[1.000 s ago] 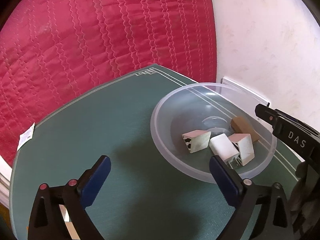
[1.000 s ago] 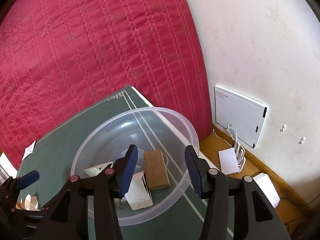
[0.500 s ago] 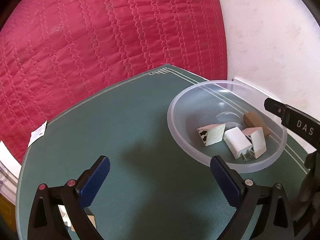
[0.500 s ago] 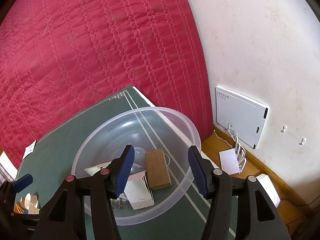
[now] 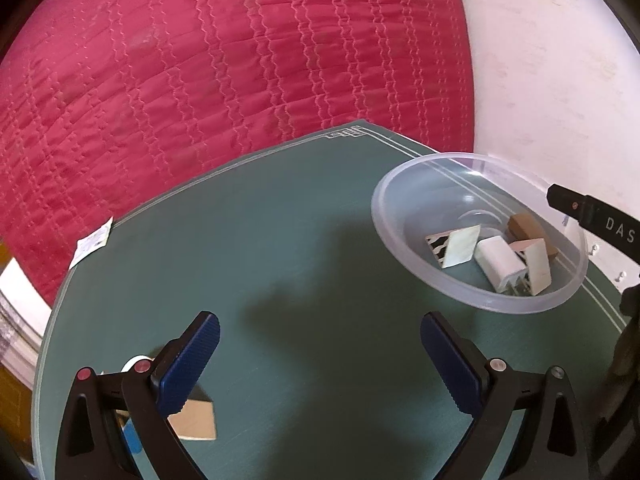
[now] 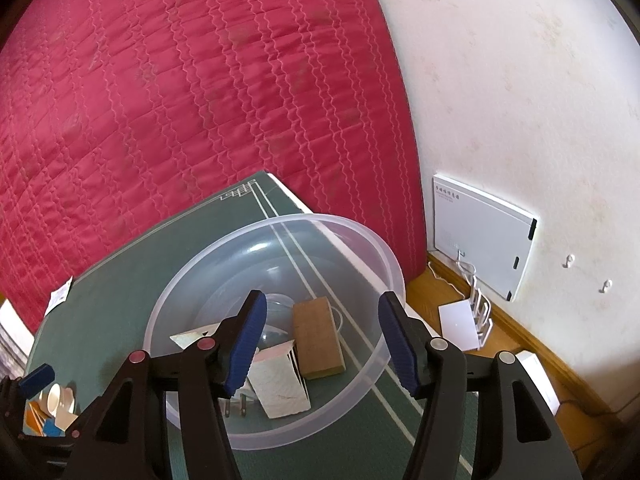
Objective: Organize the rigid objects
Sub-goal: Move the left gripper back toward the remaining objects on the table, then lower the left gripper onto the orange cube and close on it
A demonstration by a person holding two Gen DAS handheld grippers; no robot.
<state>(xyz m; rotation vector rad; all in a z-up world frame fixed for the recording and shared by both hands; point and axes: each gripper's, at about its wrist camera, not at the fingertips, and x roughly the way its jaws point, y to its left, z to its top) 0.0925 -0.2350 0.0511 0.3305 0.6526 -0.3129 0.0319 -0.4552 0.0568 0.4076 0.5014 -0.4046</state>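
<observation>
A clear plastic bowl [image 5: 480, 305] [image 6: 280, 221] stands on the green table mat [image 5: 304, 240]. In it lie a brown wooden block [image 6: 318, 336] [image 5: 528, 225], a white plug charger [image 5: 498, 262] and two white angled profile pieces [image 5: 460, 246] [image 5: 536, 265]. My right gripper [image 6: 322, 304] hovers over the bowl, its jaws opening, with nothing between them; the block lies below. My left gripper [image 5: 320, 328] is wide open over bare mat, left of the bowl. A tan block [image 5: 196, 420] and a small white cup [image 6: 54, 396] sit by its left finger.
A red quilted cover [image 5: 240, 80] rises behind the table. A paper label [image 5: 90, 244] lies at the mat's left edge. Right of the table are a white wall, a wall box [image 6: 480, 236], a white device [image 6: 464, 320] and wooden floor.
The left gripper shifted left, so the bowl slid right in its view and small items appeared at lower left. The right jaws spread wider over the bowl.
</observation>
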